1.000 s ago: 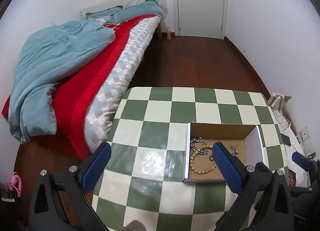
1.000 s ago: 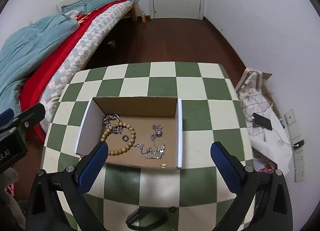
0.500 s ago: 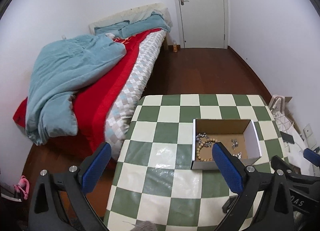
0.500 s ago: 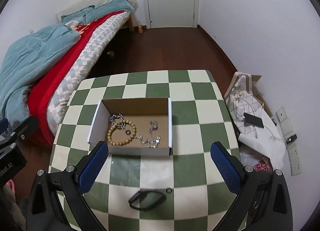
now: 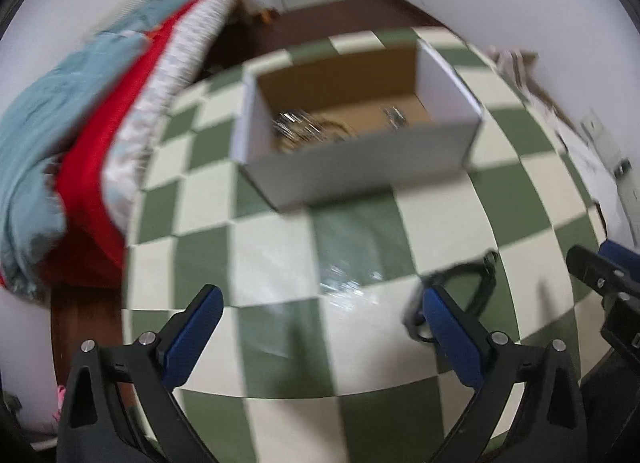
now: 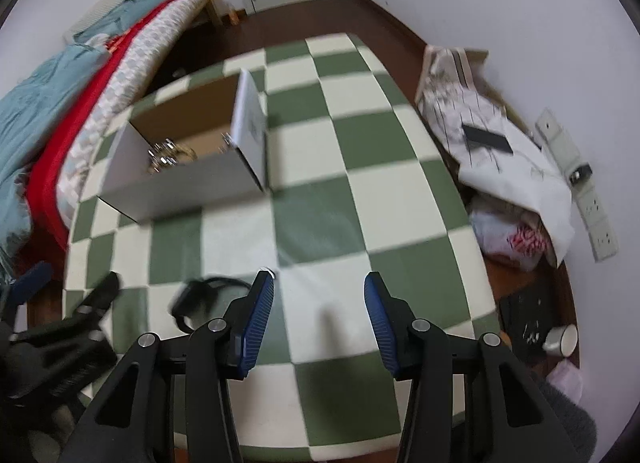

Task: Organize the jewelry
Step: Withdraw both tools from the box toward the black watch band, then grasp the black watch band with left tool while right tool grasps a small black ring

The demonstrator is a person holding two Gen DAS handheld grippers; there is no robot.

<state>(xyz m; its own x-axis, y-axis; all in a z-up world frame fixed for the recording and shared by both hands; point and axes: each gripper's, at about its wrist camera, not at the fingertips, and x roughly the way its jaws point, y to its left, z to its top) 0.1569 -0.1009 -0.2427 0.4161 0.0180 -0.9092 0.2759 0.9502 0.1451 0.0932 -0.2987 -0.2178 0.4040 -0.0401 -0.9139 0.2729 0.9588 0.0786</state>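
Hovering low over the checkered table [image 6: 360, 151], I have both tools empty: my left gripper [image 5: 320, 305] is spread wide, while my right gripper [image 6: 319, 283] is partly closed, its blue pads still apart with only bare tablecloth showing between them. The jewelry sits in the open cardboard box [image 5: 356, 167] toward the far side of the table; over the near wall I can just make out a silver chain [image 6: 162, 153] and what looks like part of a beaded bracelet, though the left view is smeared with motion blur and I cannot tell the pieces apart there. The piece I judge to be next is the black bangle [image 6: 204, 297] lying flat on the cloth outside the box, just left of my right gripper's left finger [image 6: 256, 315] and partly hidden behind my left gripper's right finger [image 5: 452, 327]. A small ring may lie near it, but I cannot confirm that in either view. To do this well I would let the motion settle first, so the view sharpens before I commit. Then I would centre one gripper over a single side of the bangle's band, one pad inside the loop and one outside, come down until the tips meet the cloth, and close gently. Clamping across the whole hoop would likely squirt it away. The cloth looks glossy, so the bangle may slide; a slow squeeze, a straight lift, and a release low over the box should keep it from bouncing.
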